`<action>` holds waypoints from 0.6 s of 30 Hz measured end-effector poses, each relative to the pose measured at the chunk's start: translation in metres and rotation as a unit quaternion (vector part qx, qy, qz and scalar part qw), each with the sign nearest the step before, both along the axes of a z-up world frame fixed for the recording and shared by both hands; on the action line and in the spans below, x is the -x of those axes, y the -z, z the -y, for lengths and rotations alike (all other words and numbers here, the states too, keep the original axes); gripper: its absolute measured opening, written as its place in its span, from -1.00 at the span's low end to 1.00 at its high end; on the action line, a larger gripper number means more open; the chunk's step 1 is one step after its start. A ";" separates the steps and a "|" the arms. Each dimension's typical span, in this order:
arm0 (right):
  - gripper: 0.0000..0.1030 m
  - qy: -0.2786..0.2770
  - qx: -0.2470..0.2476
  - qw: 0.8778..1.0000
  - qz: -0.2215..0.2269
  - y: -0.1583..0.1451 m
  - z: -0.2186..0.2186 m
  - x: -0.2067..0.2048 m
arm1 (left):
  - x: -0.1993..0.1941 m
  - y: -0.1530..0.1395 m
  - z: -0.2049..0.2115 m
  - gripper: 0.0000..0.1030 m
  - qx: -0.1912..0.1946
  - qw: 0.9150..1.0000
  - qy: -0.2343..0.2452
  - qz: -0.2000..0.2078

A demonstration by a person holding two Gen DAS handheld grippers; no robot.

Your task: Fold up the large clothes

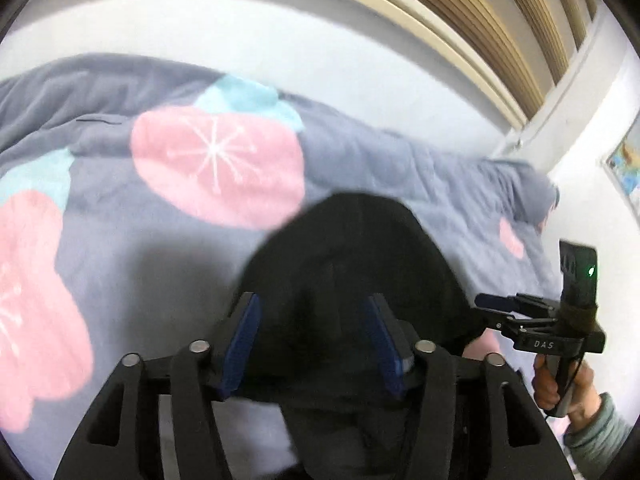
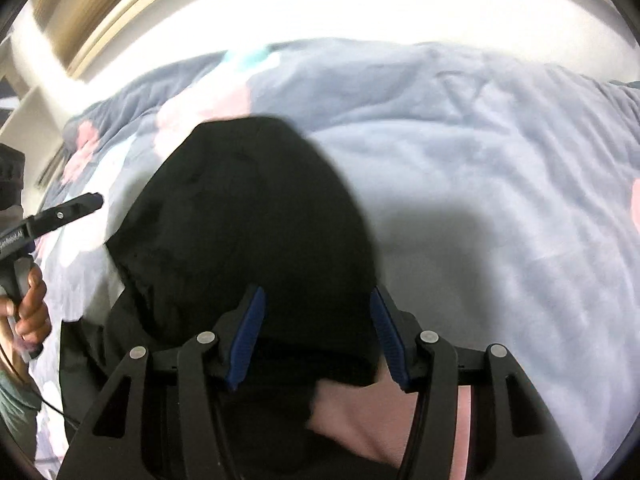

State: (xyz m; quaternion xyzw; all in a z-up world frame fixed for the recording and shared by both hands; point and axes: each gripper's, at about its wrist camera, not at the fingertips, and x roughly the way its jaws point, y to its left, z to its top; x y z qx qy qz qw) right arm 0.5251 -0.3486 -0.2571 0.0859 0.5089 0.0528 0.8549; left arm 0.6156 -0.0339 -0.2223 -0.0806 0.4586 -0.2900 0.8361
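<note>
A black garment lies bunched in a dark, rounded heap on a grey-blue quilt with pink flowers. The left gripper and right gripper both stand wide over it. A white wall rises beyond the quilt.

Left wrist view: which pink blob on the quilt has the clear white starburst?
The upper pink blob, above and left of the black garment, with a teal patch at its top. The blob at the left edge shows only faint lines.
</note>
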 end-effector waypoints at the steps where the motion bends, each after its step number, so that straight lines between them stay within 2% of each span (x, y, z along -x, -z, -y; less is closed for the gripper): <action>1: 0.12 0.007 -0.005 1.000 -0.004 0.002 0.009 -0.003 | -0.012 0.003 -0.004 0.22 0.004 1.000 -0.004 -0.014; 4: 0.13 0.017 -0.044 0.998 -0.029 0.019 0.029 -0.014 | -0.041 0.023 -0.010 0.23 0.033 0.997 -0.006 -0.075; 6: 0.14 0.022 -0.062 0.996 -0.057 0.037 0.037 -0.022 | -0.059 0.046 -0.014 0.23 0.052 0.990 -0.007 -0.129; 8: 0.14 0.023 -0.088 0.993 -0.080 0.056 0.041 -0.030 | -0.062 0.062 -0.011 0.23 0.050 0.988 0.010 -0.147; 10: 0.14 0.002 -0.117 0.990 -0.082 0.066 0.035 -0.039 | -0.057 0.077 -0.007 0.23 0.044 0.985 0.030 -0.161; 12: 0.14 -0.011 -0.134 0.987 -0.085 0.071 0.026 -0.045 | -0.058 0.089 0.003 0.23 0.053 0.979 0.054 -0.189; 14: 0.21 -0.012 -0.140 0.986 -0.087 0.074 0.020 -0.055 | -0.058 0.094 0.010 0.23 0.059 0.975 0.071 -0.200; 16: 0.21 -0.010 -0.123 0.989 -0.085 0.074 0.009 -0.060 | -0.056 0.094 0.024 0.23 0.057 0.975 0.091 -0.196; 18: 0.07 -0.011 -0.096 0.992 -0.077 0.069 -0.001 -0.060 | -0.044 0.089 0.041 0.23 0.014 0.982 0.111 -0.154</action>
